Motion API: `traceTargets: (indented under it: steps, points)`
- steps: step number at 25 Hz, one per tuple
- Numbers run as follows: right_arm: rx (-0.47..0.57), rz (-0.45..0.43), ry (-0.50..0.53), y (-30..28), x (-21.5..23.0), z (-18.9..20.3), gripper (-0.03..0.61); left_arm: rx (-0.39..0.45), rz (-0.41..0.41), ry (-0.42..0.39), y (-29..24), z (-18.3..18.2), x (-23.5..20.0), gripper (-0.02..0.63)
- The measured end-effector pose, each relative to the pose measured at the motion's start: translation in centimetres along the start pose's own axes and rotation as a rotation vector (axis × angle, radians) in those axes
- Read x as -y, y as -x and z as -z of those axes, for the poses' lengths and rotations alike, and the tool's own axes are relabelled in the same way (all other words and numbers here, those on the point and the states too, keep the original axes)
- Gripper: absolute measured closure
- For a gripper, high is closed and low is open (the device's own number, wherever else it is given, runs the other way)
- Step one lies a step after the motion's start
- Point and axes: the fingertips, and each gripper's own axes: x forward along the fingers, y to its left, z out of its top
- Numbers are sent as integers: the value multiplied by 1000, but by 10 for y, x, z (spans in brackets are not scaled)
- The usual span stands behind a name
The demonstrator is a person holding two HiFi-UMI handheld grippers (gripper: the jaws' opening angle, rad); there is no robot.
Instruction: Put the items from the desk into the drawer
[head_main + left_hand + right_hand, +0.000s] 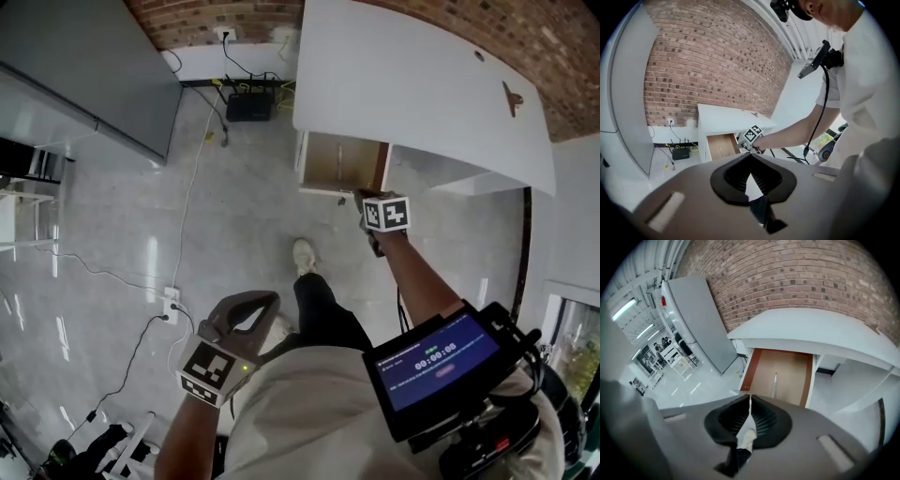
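Down at the left, the left gripper hangs low beside the person's body, well apart from the desk. Its jaws are closed tip to tip with nothing between them. It looks to have no part in this step and is best kept where it is, out of the reach.

Toward the middle, the drawer is pulled out from under the desk. One slim, pen-like thing lies lengthwise on its wooden floor, and the rest of the floor is bare.

Just right of that, the right gripper is at the drawer's front edge. Its jaws are pressed together and I see nothing between them.

Farther right, a small brown thing sits on the desk near its far end, well apart from the drawer. What it is I cannot tell at this size.

With the drawer open, the step in hand is probably to fetch that piece. To do it well:
- lift the right gripper clear of the drawer front and over the desk edge before reaching across;
- part the jaws fully on the way;
- come down from above, since the piece looks low and flat;
- close on its narrower side so it does not skid on the smooth top;
- set it down on bare wood beside the slim thing, not on it.
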Motion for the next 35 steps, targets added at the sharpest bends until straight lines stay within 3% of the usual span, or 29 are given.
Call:
traceTargets:
  steps: [6,16,21,35]
  points:
    - [59,-91,110,80,-81,17,575,70,-7,43,37,11,21,606]
    - [172,-225,290,197,-212,42,577,68,-63,13,91,49,53,606]
    - [211,-273,420,262,-257,77,577,78,-96,7,113,66,95,606]
    - [220,-340,546,278,-315,88,577,76,-88,20,119,75,81,607]
